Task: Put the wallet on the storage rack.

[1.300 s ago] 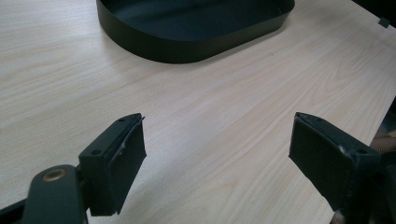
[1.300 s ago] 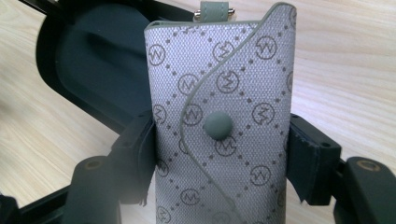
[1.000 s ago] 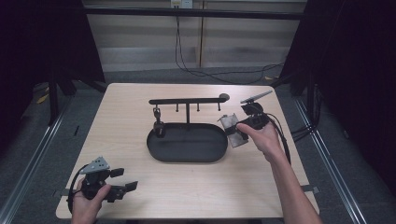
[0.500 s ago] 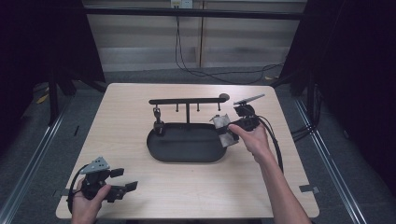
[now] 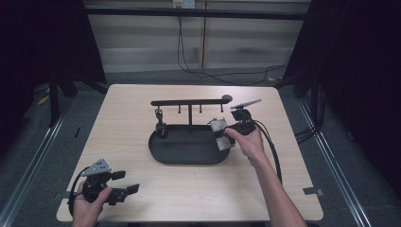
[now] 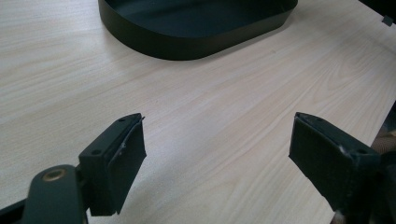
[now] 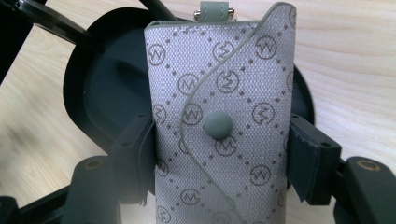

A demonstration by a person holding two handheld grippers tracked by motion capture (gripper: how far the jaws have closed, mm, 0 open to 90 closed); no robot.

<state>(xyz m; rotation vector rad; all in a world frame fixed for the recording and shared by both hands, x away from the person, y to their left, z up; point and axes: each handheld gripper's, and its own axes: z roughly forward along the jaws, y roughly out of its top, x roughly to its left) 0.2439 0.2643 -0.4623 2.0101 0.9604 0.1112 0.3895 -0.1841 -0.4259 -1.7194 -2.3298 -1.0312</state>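
With your right gripper (image 7: 219,158) clamped on both sides of the grey key pouch (image 7: 222,116), the fingers (image 7: 135,158) press flat against its woven, monogram-dotted fabric, one on each long edge. You have the snap button (image 7: 218,125) facing the camera, right between the pads, and the curved flap edge runs diagonally across the front. At the top of the pouch, a small grey strap loop (image 7: 214,8) pokes out. Beneath and behind it lies the black oval tray (image 7: 100,93), so you're holding the pouch above the tray's end, clear of the bench (image 7: 355,56).

From the high view, your right hand (image 5: 248,142) sits at the tray's (image 5: 189,149) right end, the pouch (image 5: 220,132) tilted over the rim. Just behind, the black rack (image 5: 189,102) rises from the tray's rear edge, its horizontal bar carrying small hooks, and a dark item (image 5: 161,124) hangs under its left part.

Over on the other side, your left gripper (image 6: 217,163) has its fingers (image 6: 119,163) spread wide with nothing between them but bare wood. It rests low near the bench's front left corner (image 5: 106,184), well apart from the tray, whose dark wall (image 6: 187,44) shows ahead of it in the left gripper view.
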